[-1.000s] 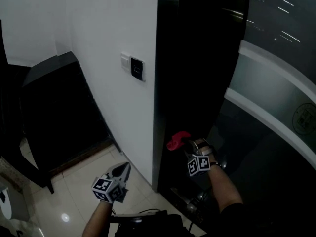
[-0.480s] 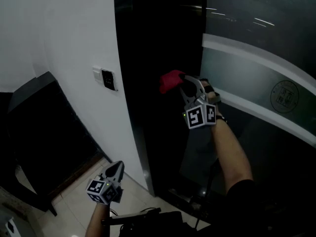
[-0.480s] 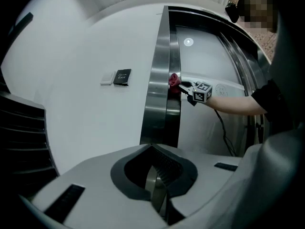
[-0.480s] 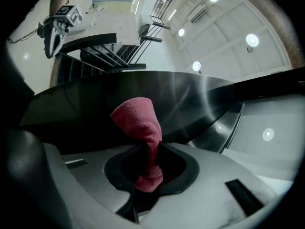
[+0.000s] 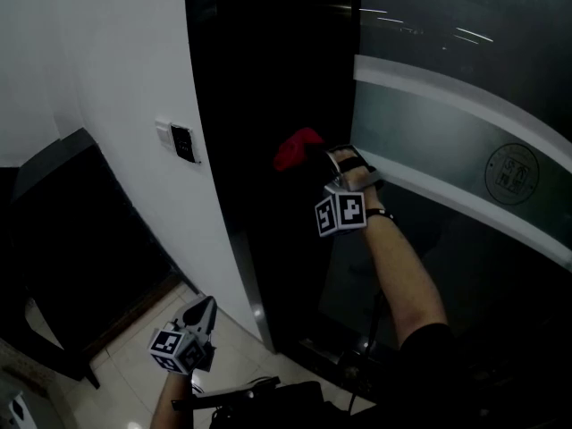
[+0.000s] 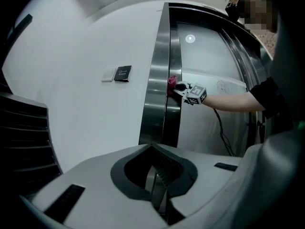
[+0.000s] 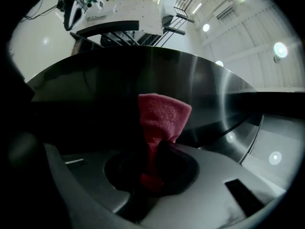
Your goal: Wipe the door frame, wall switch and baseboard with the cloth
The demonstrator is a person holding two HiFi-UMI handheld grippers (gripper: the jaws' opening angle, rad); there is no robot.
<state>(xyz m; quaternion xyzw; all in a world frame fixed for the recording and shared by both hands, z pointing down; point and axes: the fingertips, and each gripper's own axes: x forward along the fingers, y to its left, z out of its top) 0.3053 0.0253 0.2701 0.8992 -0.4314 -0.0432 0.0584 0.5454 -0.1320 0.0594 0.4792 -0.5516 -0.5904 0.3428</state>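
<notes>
Right gripper (image 5: 315,154): fingers clamped on cloth (image 5: 293,147), cloth tip against door frame (image 5: 259,231), mid-height. Frame long axis vertical; stroke along it. Switch (image 5: 181,141) on wall, left of cloth, apart; probably nearer right gripper. Left gripper (image 5: 206,307): fingers closed, empty, held low.

Bunched red cloth (image 5: 298,147), pinched in the right gripper (image 5: 317,156), presses against the glossy dark metal door frame (image 5: 259,195).
</notes>
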